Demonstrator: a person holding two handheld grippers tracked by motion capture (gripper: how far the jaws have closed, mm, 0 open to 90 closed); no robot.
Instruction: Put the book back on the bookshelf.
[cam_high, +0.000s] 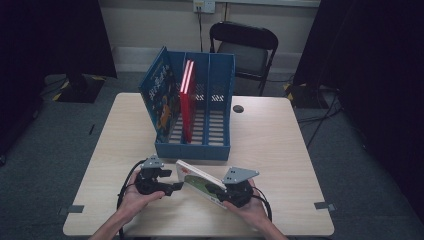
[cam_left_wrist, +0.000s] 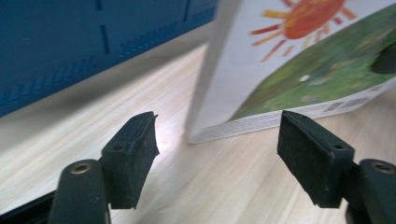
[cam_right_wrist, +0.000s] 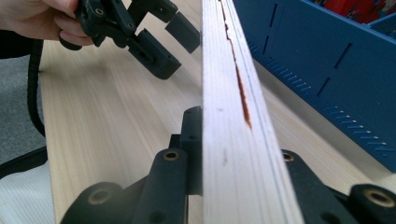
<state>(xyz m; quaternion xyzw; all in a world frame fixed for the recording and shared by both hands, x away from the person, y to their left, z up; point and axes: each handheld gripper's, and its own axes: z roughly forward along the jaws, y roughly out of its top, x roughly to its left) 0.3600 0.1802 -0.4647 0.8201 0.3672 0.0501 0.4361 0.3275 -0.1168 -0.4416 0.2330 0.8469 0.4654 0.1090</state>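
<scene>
The work in hand looks like filing picture books into the blue plastic three-slot file rack (cam_high: 220, 145) that is standing at the middle of the pale wooden table (cam_high: 280, 150). Two books are already sitting in it: a blue illustrated book (cam_high: 161, 95) is leaning against the left wall, and a thin red book (cam_high: 187, 100) is standing upright beside the first divider; the other slots are showing empty, so the job seems partly done. The remaining one, a white hardcover picture book with an orange sun and green field on its cover (cam_high: 200, 181), is waiting just in front of the rack, standing tilted on its lower edge on the table. The right gripper (cam_high: 227, 192) is clamping it, the two jaws pressing either side of its page block (cam_right_wrist: 233, 140). The left gripper (cam_high: 174, 189) is holding nothing: its jaws are standing apart, pointing at the book's near corner (cam_left_wrist: 219, 126), close to it but not touching. What is left, in my judgement, is lifting this book and sliding it into a free slot.
</scene>
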